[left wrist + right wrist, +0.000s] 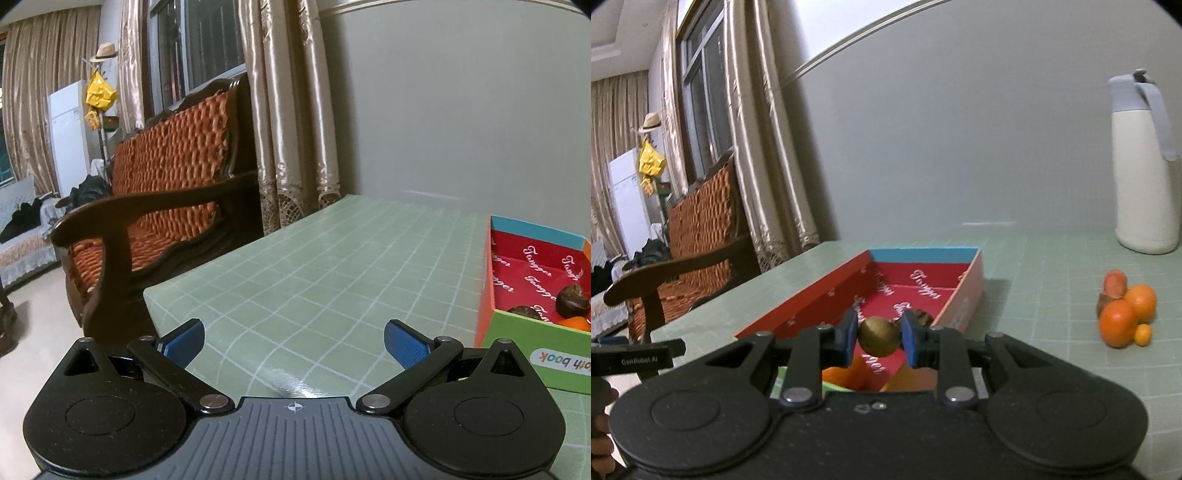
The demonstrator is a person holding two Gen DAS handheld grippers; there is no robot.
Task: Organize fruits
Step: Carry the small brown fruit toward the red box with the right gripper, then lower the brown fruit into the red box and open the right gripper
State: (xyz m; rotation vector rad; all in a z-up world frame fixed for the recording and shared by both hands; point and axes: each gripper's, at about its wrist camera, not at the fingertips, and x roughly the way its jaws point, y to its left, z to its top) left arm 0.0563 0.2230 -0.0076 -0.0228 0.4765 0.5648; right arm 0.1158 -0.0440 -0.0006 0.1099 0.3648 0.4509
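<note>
Pinching a brown round fruit over the red-lined box, the right gripper looks poised to drop it in; the left gripper waits spread wide and empty above the table.

One box, one brown fruit held, four orange fruits piled, one white jug

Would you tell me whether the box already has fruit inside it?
Yes, partly filled: the box holds two dark round fruits and an orange fruit on its red lining.
</note>
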